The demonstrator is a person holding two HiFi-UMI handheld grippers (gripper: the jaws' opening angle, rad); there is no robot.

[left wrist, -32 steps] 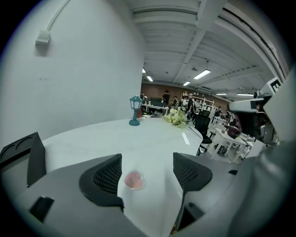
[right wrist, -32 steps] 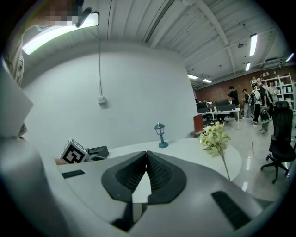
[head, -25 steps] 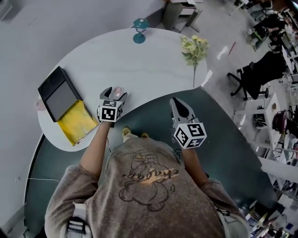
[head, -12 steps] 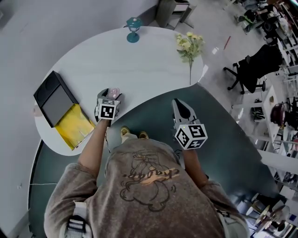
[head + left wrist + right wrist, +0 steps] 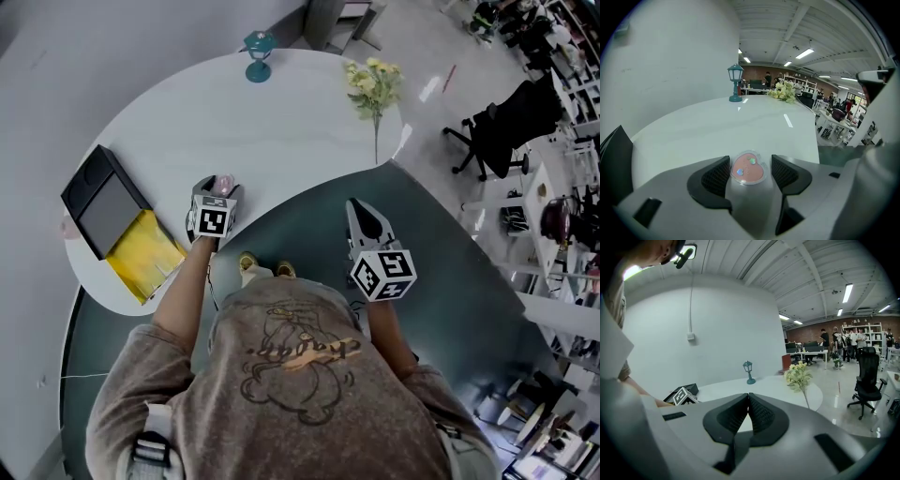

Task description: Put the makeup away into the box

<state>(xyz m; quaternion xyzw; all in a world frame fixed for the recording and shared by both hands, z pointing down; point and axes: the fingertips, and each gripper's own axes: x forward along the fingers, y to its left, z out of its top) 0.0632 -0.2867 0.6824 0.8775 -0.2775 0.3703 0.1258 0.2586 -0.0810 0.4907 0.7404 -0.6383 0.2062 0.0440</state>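
My left gripper [image 5: 750, 165], jaws apart but just narrowing about the heart-shaped compact [image 5: 748, 169] — I'd centre it, then squeeze gently — right gripper [image 5: 748, 398] pinched together, empty.

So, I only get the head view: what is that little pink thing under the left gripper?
Observer: The left gripper view shows a heart-shaped compact with a clear lid and pink powder inside.
Visitor: Has it been grabbed?
Observer: Not quite. It lies between the jaws of the left gripper, which have just been closing, but the pads do not seem to press it yet.
Visitor: And the other one?
Observer: In its own view the right gripper has its jaws shut together, with nothing between them.
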